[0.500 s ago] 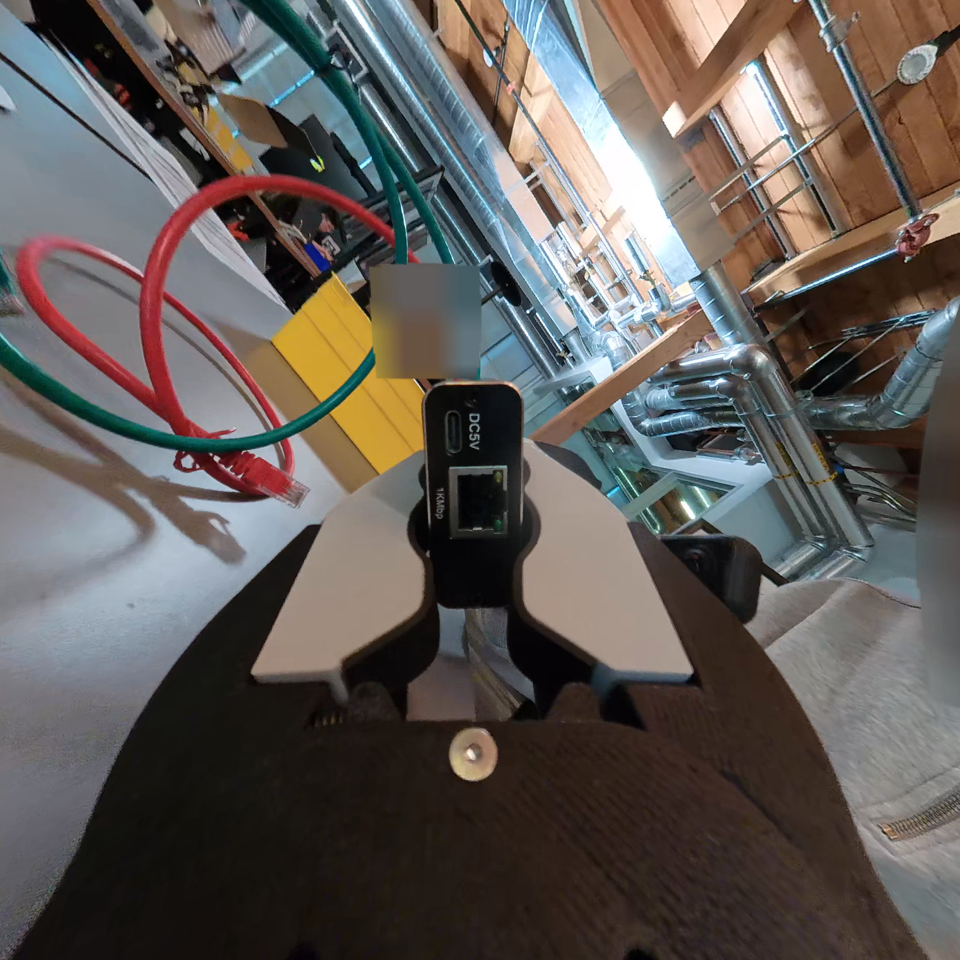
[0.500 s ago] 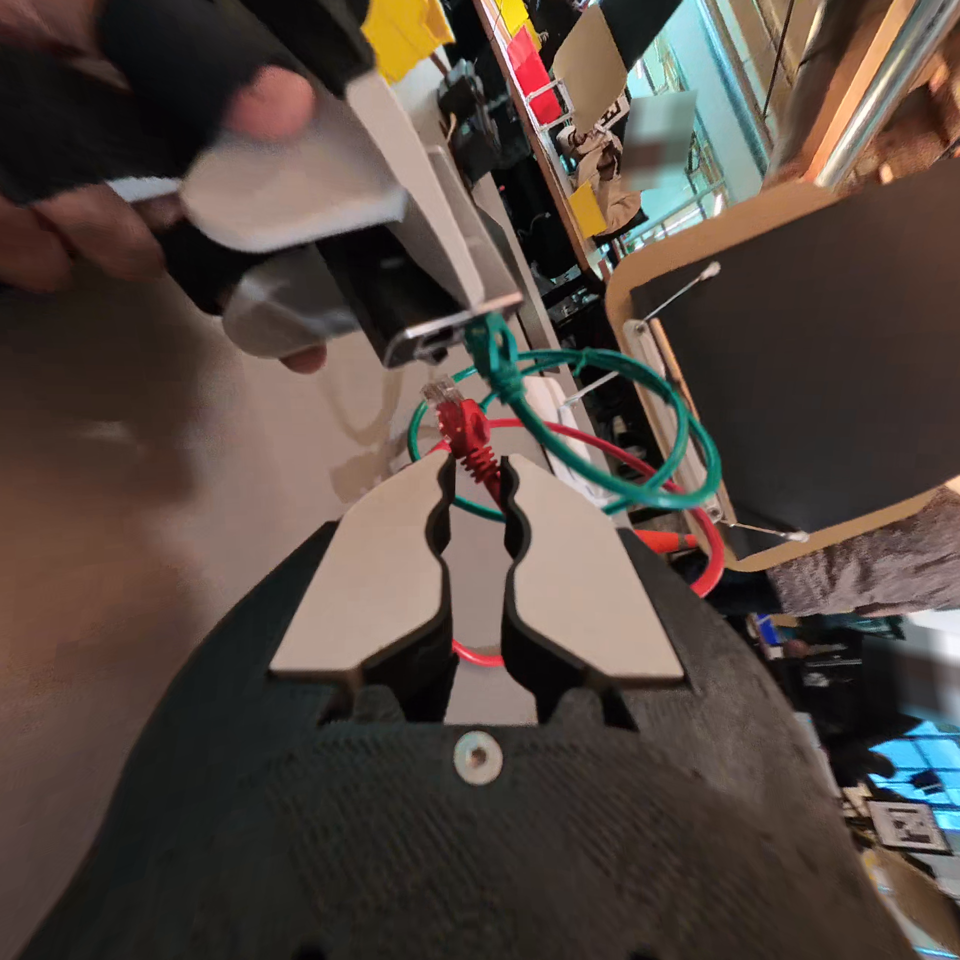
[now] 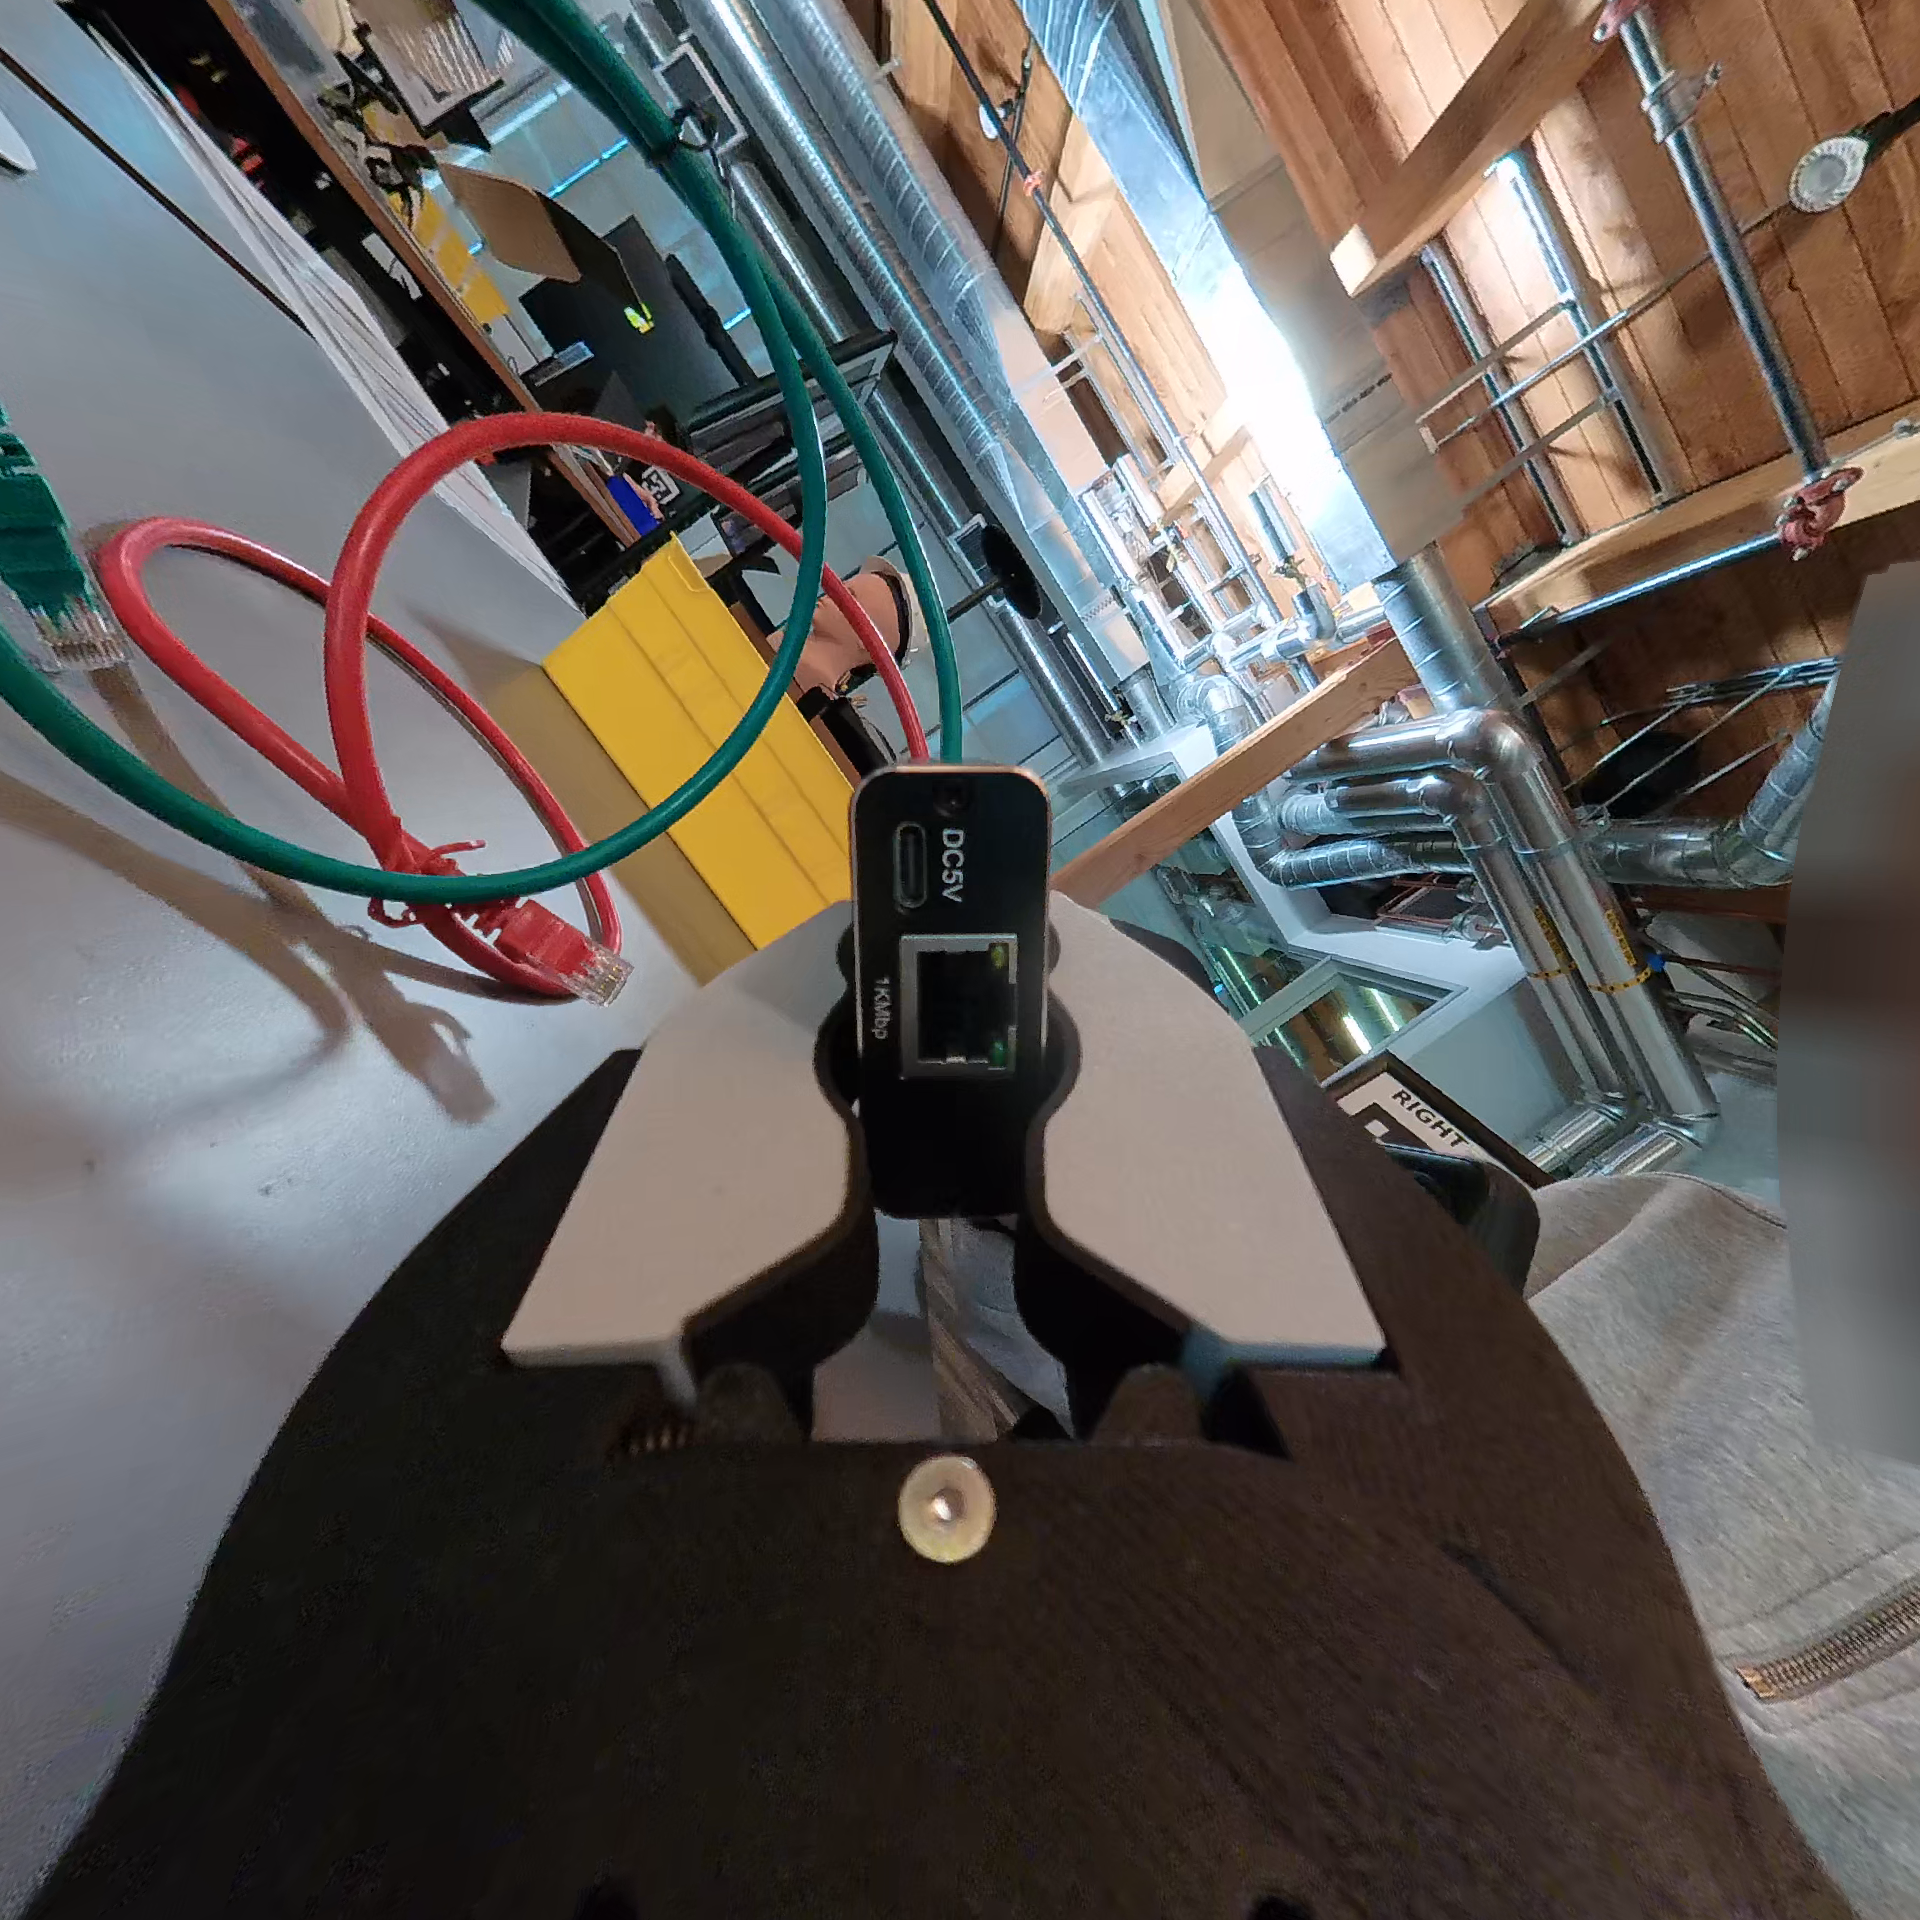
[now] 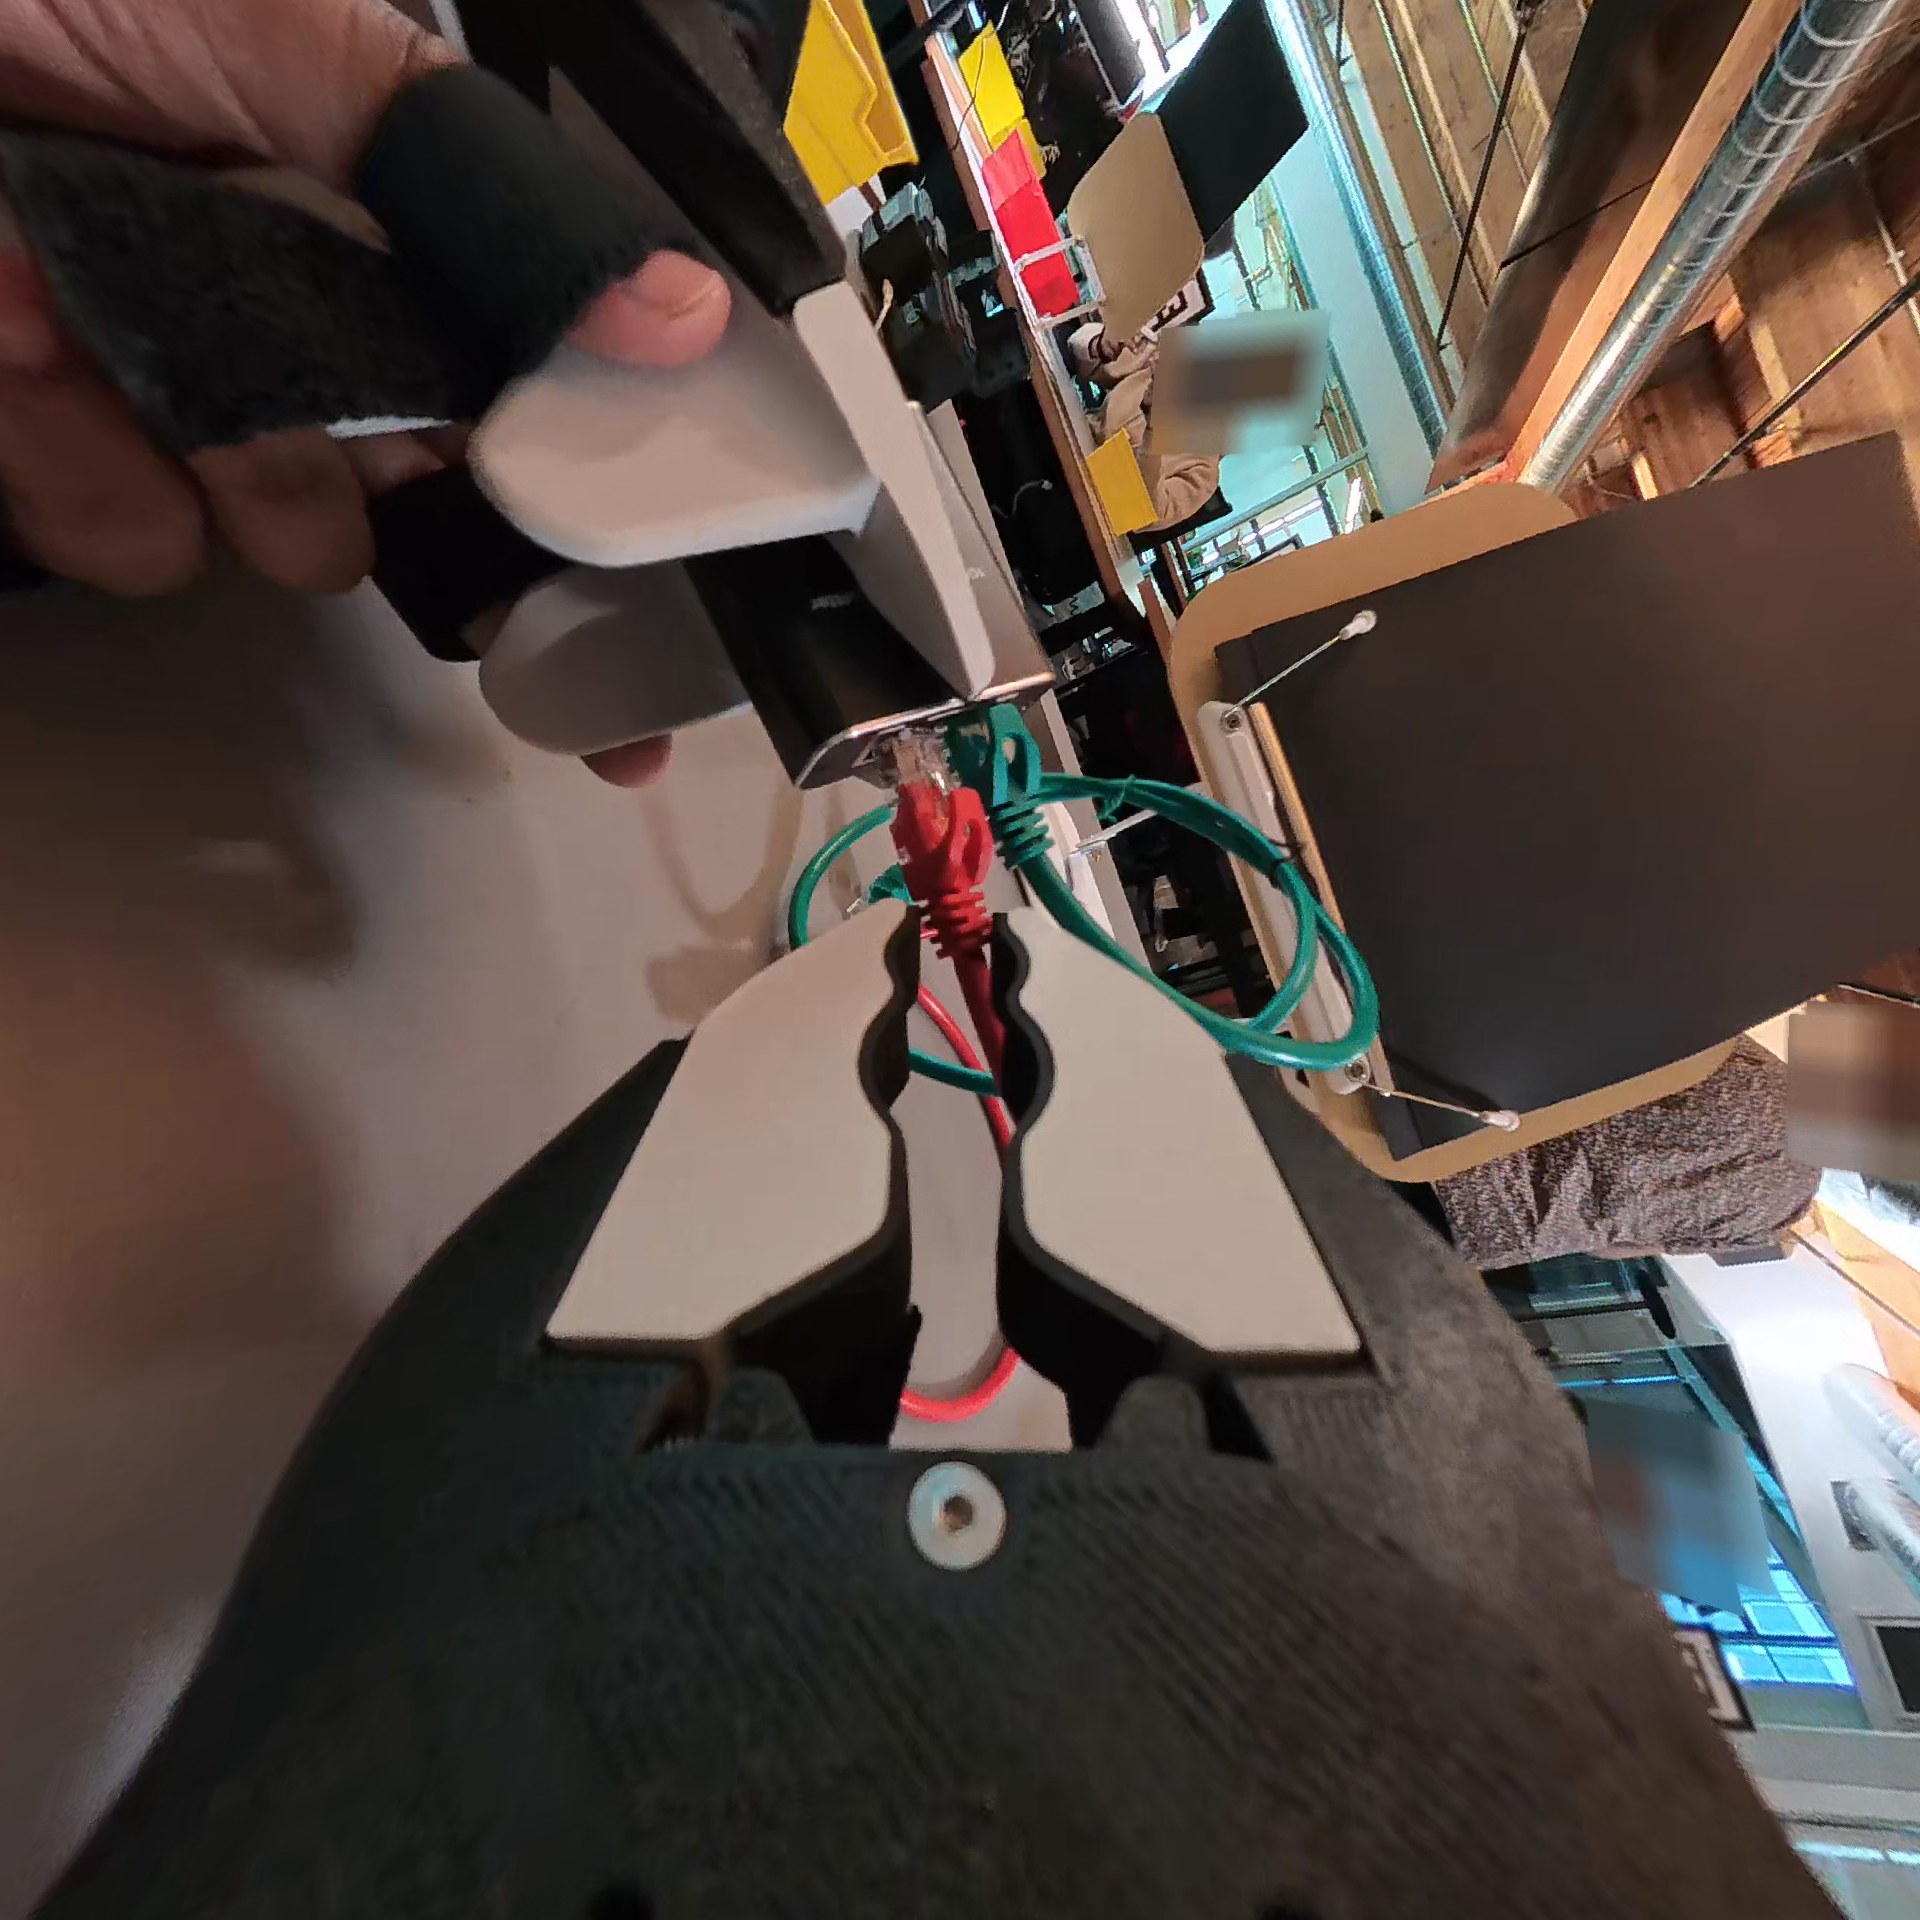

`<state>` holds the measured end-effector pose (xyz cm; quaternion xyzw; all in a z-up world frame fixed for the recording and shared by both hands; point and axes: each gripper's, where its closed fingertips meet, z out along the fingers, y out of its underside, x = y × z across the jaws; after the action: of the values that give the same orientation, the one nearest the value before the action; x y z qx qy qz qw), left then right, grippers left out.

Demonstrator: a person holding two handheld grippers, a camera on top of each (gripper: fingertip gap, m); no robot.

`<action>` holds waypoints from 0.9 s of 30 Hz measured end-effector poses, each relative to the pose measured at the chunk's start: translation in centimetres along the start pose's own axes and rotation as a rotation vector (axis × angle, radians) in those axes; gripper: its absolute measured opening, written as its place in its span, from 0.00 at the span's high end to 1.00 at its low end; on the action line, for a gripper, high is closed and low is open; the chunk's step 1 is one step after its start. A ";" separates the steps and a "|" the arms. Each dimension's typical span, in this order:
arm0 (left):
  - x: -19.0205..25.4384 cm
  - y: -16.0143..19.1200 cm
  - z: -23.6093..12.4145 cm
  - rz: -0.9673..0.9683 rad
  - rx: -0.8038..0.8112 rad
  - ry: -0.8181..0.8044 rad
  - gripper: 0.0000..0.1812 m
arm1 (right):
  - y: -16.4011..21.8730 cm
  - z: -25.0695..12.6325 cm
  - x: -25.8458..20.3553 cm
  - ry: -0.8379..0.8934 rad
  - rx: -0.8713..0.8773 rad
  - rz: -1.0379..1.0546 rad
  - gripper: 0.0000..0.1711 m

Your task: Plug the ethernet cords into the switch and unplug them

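Left gripper: clenched on the small black slab-shaped network switch, held between its grey fingers with one empty port facing the camera.

Right gripper: closed on the red ethernet cord just behind its ribbed boot; the clear-tipped red plug stands out past the fingertips.

Switch as seen from the right gripper: straight ahead and slightly up, its far port face meeting the red plug's tip. Whether the plug is seated or only at the mouth I cannot tell.

Green ethernet cord: its plug sits in the port just right of the red one; its loop hangs to the right of the right gripper.

Loose ends: a second red plug lies on the grey table left of the left gripper, and a green plug farther left.

Doing it well: probably keep the plug square to the port, push along the cord's axis, and brace the switch so it does not twist in the left fingers. Avoid nudging the green boot beside it.
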<state>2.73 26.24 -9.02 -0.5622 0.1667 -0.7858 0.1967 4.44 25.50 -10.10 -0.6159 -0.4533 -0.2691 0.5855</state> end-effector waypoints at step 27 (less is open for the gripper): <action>-0.2 2.7 0.1 -0.216 -0.199 0.039 0.86 | -0.5 -1.1 -1.3 0.033 0.146 -0.300 0.93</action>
<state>3.19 24.03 -10.49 -0.5783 0.1862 -0.7926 0.0512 3.67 24.06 -10.75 -0.4926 -0.5490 -0.3299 0.5891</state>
